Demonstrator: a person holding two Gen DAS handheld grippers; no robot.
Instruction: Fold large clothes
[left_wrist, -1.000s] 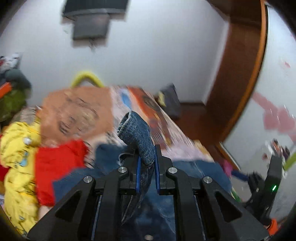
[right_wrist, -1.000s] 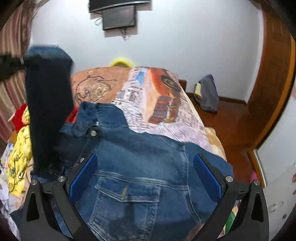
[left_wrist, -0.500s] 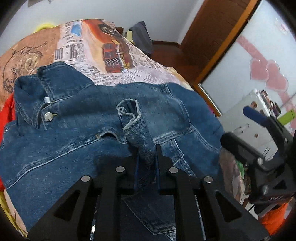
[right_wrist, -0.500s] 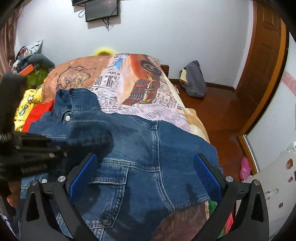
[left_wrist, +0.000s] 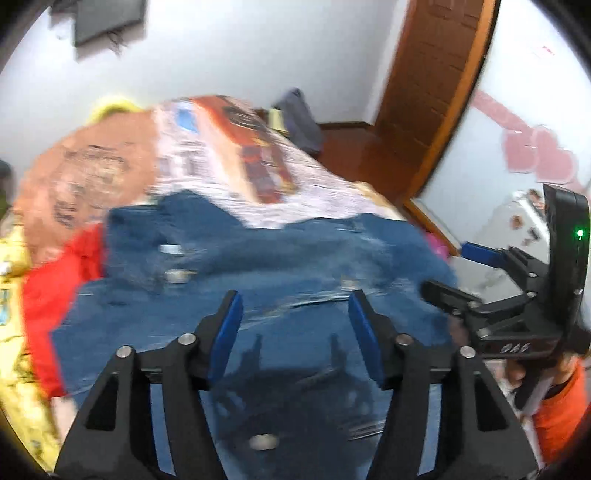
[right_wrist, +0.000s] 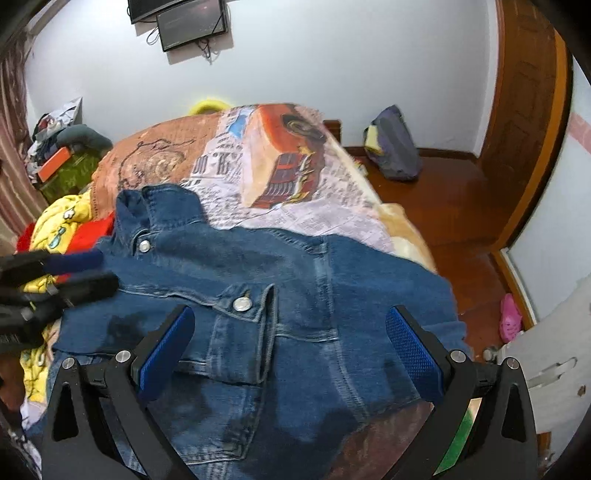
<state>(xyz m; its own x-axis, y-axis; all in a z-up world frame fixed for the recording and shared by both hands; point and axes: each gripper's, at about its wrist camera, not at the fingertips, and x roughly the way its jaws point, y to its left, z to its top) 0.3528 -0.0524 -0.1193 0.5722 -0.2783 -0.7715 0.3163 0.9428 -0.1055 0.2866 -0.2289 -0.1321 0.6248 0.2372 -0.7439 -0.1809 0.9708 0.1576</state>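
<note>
The left gripper (left_wrist: 295, 325) hangs over the jacket (right_wrist: 280, 295) with jaws apart, holding nothing. The right gripper (right_wrist: 291, 347) hovers over the same jacket, spread wide and empty. The jacket lies flat on the bed (right_wrist: 258, 177), collar towards the red cloth (left_wrist: 55, 288) and yellow garment (right_wrist: 62, 218) beside it.

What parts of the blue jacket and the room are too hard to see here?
- Denim jacket: its bottom hem is cut off behind the right gripper in the right wrist view.
- Left wrist view: motion blur smears the jacket's buttons and the bedspread print.
- Yellow garment: mostly hidden under the jacket and the left gripper.
- Wall screen: cut off by the top edge.
</note>
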